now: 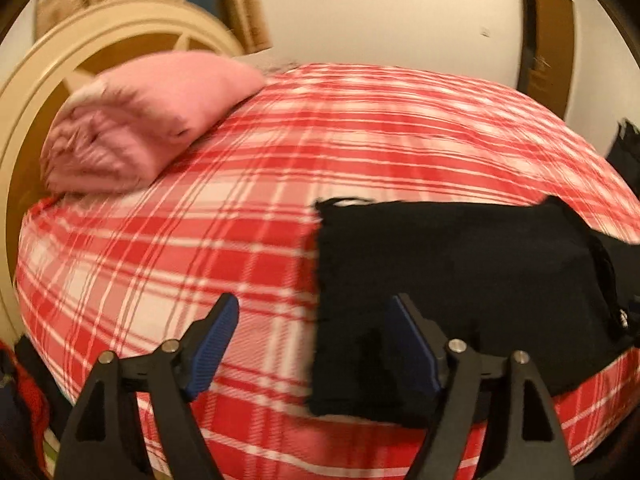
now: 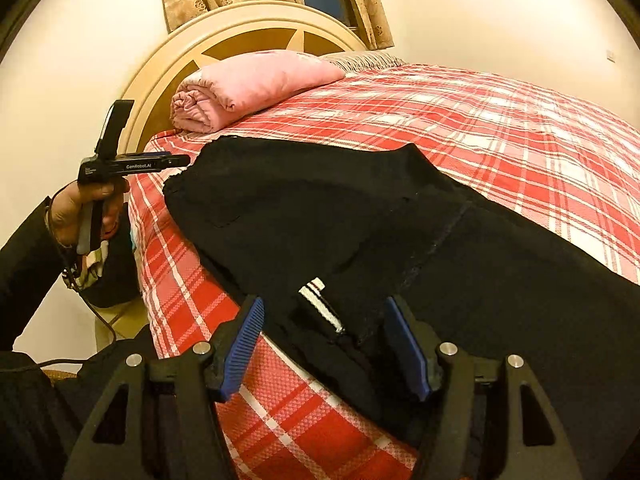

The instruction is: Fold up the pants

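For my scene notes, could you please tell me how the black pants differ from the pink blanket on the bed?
The black pants lie spread fairly flat near the bed's edge; the rolled pink blanket sits bundled by the cream headboard. The pants cover more area. Both rest on the red plaid bedspread.

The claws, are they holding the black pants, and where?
No. Both the left claw and the right claw are open with nothing pinched. The black pants lie loose on the plaid bed.
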